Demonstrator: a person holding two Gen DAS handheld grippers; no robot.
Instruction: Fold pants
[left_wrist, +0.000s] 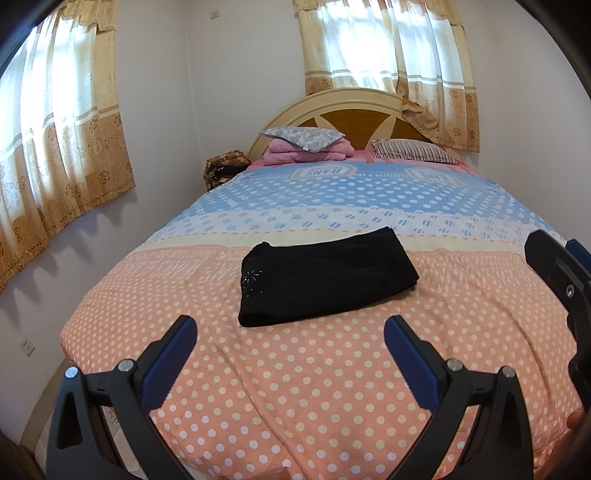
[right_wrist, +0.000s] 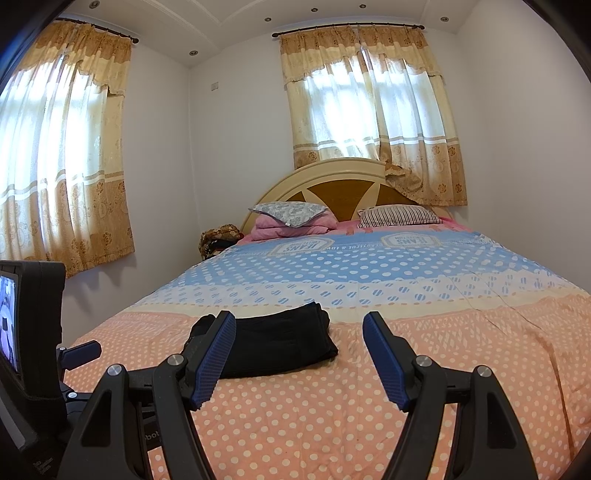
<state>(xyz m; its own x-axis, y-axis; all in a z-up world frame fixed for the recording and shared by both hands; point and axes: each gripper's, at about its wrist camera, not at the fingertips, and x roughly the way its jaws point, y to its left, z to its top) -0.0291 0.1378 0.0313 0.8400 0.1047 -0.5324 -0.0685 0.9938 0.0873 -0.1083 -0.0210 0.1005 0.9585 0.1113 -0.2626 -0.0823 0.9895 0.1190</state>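
Note:
Black pants (left_wrist: 325, 277) lie folded into a compact rectangle on the polka-dot bedspread (left_wrist: 295, 387); a small sparkly motif shows on their left part. They also show in the right wrist view (right_wrist: 280, 343), partly behind the left finger. My left gripper (left_wrist: 290, 332) is open and empty, held back from the pants' near edge. My right gripper (right_wrist: 299, 326) is open and empty, above the bed just right of the pants. The right gripper's body shows at the left wrist view's right edge (left_wrist: 561, 273).
The bed has a curved headboard (right_wrist: 343, 184), a patterned pillow on pink blankets (right_wrist: 291, 218) and a striped pillow (right_wrist: 399, 216). Curtained windows are on the left and back walls. A wall runs along the bed's left side (left_wrist: 48, 295).

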